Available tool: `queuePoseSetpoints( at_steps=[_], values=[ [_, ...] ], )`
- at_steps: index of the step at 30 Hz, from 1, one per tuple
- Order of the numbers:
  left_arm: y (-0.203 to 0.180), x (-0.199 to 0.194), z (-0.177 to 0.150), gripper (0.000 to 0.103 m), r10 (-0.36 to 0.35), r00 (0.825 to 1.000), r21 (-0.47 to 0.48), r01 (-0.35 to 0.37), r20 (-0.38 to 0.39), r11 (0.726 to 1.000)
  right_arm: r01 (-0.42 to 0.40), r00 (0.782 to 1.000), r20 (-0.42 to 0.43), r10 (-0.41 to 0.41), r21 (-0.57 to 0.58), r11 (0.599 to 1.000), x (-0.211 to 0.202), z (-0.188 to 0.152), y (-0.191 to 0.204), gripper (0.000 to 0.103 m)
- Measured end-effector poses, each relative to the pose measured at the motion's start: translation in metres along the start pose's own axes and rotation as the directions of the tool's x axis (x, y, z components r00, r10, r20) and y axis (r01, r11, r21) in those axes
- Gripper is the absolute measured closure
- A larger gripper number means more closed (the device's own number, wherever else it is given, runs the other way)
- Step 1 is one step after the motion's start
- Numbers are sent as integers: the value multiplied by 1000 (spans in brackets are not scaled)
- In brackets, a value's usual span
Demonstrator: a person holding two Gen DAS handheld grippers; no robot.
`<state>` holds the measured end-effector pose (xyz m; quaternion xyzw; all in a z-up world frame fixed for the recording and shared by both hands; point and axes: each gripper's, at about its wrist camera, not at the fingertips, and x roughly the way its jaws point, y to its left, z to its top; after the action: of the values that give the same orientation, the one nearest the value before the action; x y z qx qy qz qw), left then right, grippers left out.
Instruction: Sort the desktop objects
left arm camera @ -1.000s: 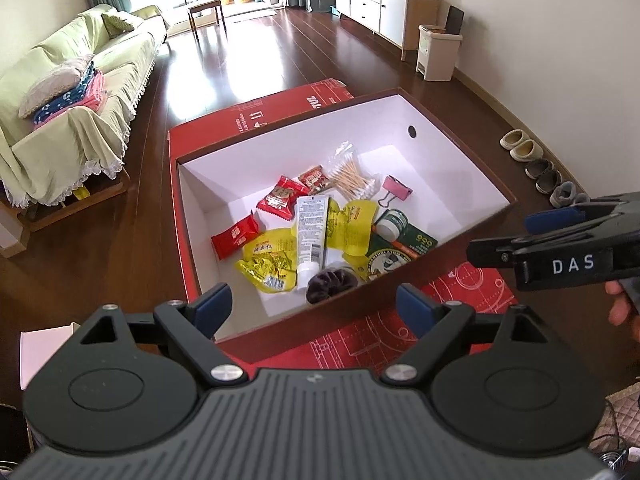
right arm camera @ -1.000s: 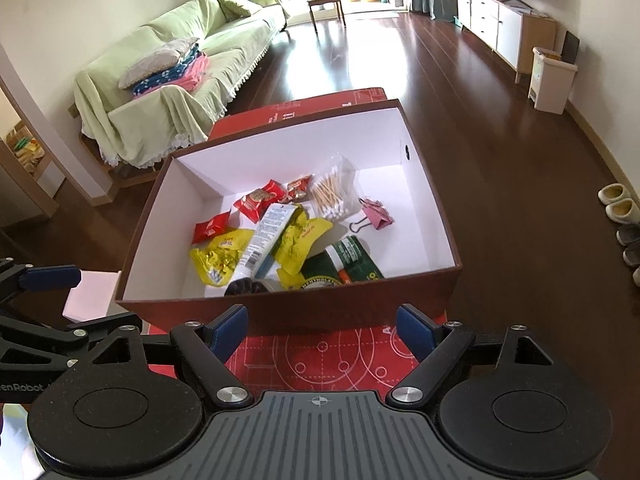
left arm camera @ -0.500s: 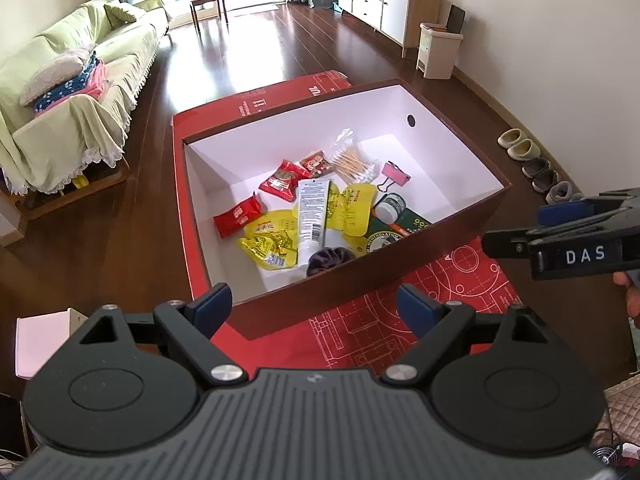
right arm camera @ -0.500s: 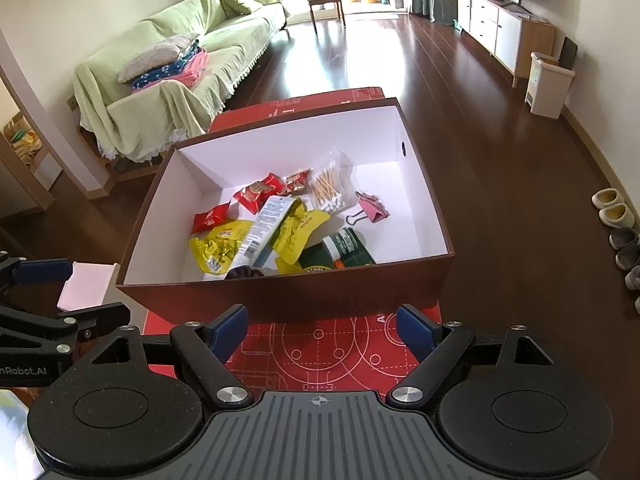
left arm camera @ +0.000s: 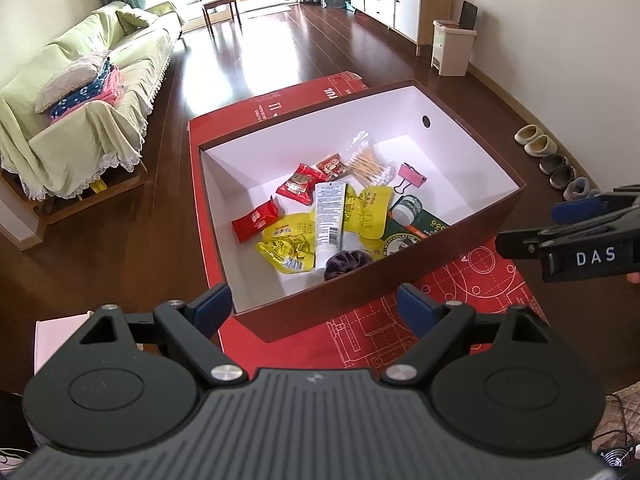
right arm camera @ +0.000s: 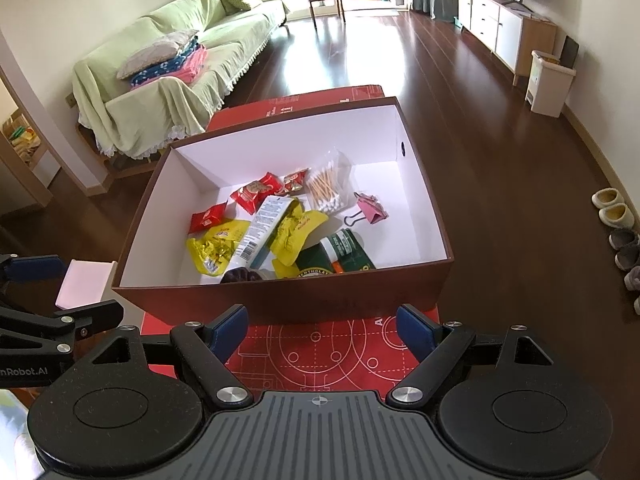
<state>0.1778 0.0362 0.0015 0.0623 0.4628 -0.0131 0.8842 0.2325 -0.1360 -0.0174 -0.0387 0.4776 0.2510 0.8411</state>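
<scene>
**Left tongs** (left arm camera: 316, 308): spread wide, blue-padded tips holding nothing; they hover short of the near wall of the box, above the mat.

**Right tongs** (right arm camera: 322, 330): likewise spread wide and holding nothing, level with the box's near wall. Seen side-on from the left wrist view, they sit to the right of the box.

**Red printed mat** (right arm camera: 320, 356): lies on the table under the box, white line drawings showing in front.

**Large open cardboard box, brown outside, white inside** (right arm camera: 280, 300): holds all the desktop objects in a loose pile toward its left and near side. Contents:
- white squeeze tube with barcode (left arm camera: 330, 216), lying across the yellow packets
- yellow foil snack packets (left arm camera: 286, 250), partly under the tube
- red snack sachets (left arm camera: 256, 222), three or four, toward the far left
- clear bag of cotton swabs (left arm camera: 368, 162), near the back
- pink binder clip (left arm camera: 412, 174), apart from the pile on bare floor of the box
- dark green carton with a small white-capped jar on it (right arm camera: 340, 254), against the near wall
- dark purple scrunchie-like item (left arm camera: 344, 264), touching the tube's end

**Risks, judged:** the tall near wall may catch the tongs on the way in. The overlapping tube and slippery foil packets could drag along together. The flat sachets offer little edge to pinch.
</scene>
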Motion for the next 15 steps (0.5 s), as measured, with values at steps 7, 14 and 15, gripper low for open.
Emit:
queuePoseSetpoints(
  at_steps=[7,14,15],
  values=[
    [1,6,4,16,14,1000,0,-14,-7,1000,-5,1000,-9,5,-2,1000,7,5,-1,19],
    [2,13,8,16,28,1000,-8,-28,-13,1000,-11,1000,-17,11,-5,1000,16,10,-4,19],
    [2,14,8,16,29,999,-10,-30,-13,1000,-12,1000,-18,12,-6,1000,17,11,-4,19]
  ],
)
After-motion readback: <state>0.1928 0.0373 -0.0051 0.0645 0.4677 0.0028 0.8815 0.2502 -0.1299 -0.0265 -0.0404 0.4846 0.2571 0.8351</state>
